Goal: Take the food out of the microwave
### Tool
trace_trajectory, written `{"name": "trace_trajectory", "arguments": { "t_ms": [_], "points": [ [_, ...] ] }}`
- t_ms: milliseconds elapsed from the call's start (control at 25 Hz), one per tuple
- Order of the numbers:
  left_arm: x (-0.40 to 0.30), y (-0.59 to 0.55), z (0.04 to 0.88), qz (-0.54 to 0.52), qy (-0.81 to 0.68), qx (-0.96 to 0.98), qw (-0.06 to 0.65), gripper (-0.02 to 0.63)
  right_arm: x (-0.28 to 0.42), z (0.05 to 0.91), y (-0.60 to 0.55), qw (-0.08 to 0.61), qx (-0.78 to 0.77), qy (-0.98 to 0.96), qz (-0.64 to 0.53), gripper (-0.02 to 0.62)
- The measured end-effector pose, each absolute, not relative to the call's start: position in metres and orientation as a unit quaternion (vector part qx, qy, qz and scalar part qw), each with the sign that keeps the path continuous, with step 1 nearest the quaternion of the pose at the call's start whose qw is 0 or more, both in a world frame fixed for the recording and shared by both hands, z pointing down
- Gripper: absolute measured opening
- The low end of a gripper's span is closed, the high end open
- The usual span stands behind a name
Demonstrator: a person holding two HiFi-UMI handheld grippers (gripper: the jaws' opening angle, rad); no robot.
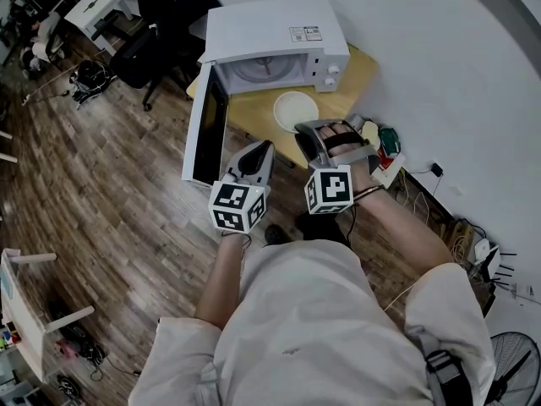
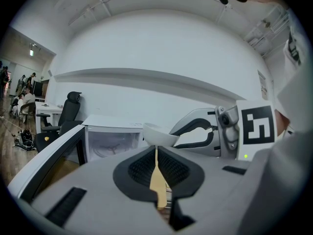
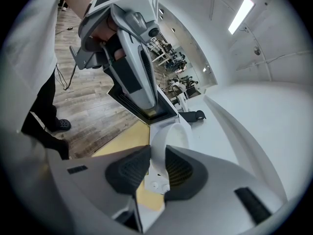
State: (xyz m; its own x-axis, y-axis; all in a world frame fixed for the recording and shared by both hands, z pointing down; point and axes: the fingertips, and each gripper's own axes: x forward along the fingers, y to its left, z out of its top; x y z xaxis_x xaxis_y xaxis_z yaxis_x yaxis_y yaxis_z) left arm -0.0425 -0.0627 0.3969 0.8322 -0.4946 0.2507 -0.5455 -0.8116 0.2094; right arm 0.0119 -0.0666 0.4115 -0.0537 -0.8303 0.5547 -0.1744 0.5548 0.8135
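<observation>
A white microwave (image 1: 279,36) stands on a yellow table (image 1: 254,117) with its door (image 1: 205,125) swung open to the left. In front of the open cavity a white bowl (image 1: 296,108) hangs just above the table. My right gripper (image 1: 308,130) is shut on the bowl's near rim; the right gripper view shows the rim (image 3: 164,143) pinched between the pads. What the bowl holds cannot be seen. My left gripper (image 1: 256,161) hovers beside the door's lower edge, shut and holding nothing. In the left gripper view the bowl (image 2: 159,135) shows just past the closed jaws.
A black office chair (image 1: 161,32) stands left of the microwave. Small items and a power strip (image 1: 385,155) lie at the table's right end, with cables along the wall. A white stool (image 1: 25,303) and a fan (image 1: 511,366) stand on the wooden floor.
</observation>
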Motion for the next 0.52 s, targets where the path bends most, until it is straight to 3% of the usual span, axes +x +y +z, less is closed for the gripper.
{"name": "trace_trajectory", "arguments": {
  "t_ms": [520],
  "points": [
    [-0.0395, -0.0649, 0.4011, 0.098, -0.271, 0.948, 0.135, 0.013, 0.0175, 0.4143, -0.0697, 0.579, 0.38, -0.665, -0.281, 0.092]
  ]
}}
